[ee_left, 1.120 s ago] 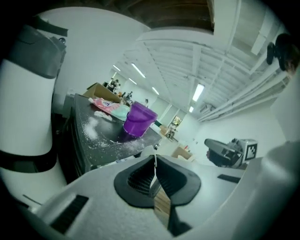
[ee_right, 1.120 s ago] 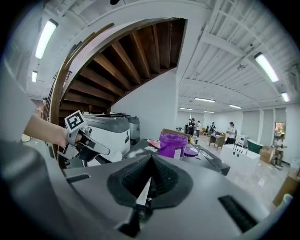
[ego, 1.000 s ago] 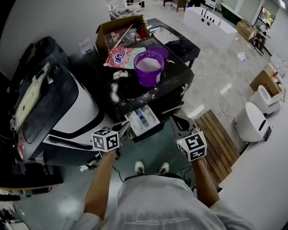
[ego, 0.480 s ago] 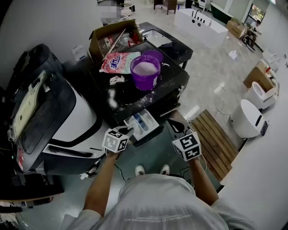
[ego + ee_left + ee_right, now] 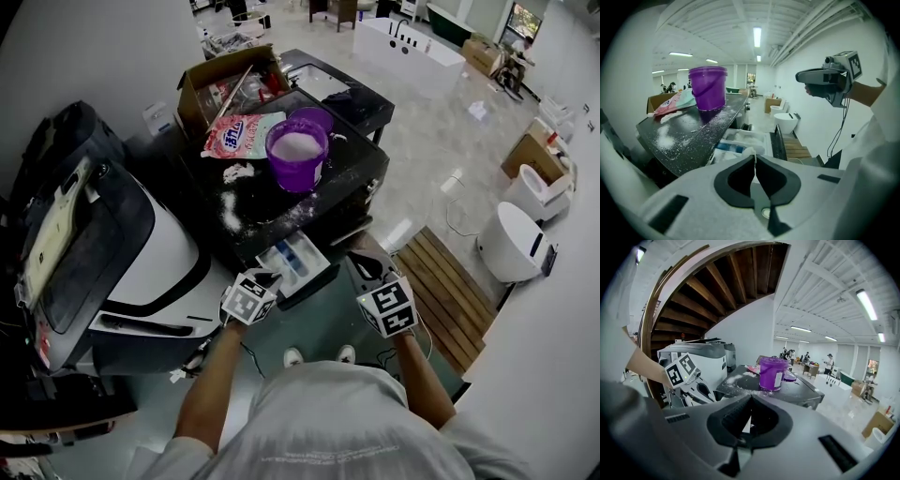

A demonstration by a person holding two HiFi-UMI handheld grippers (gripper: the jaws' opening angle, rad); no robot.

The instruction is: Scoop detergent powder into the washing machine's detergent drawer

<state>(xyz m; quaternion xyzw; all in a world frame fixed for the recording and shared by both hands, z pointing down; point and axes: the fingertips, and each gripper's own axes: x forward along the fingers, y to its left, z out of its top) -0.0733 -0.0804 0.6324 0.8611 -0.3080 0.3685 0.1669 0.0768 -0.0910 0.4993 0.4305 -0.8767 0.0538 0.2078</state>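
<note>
Moved since a second ago: left tongs (image 5: 266,276), now closer to the washing machine (image 5: 352,183); right tongs (image 5: 364,262) little changed.

- Left tongs: jaws together, nothing between them, tips just short of the machine's open detergent drawer (image 5: 293,261).
- Right tongs: jaws together, empty, off the machine's front right corner.
- Detergent drawer: pulled out at the machine's front.
- Purple bucket (image 5: 297,155): upright on the machine's top, white powder inside.
- Detergent bag (image 5: 239,133): flat on the machine's top, rear left.
- Spilled powder (image 5: 229,210): scattered over the machine's top, left and front.
</note>
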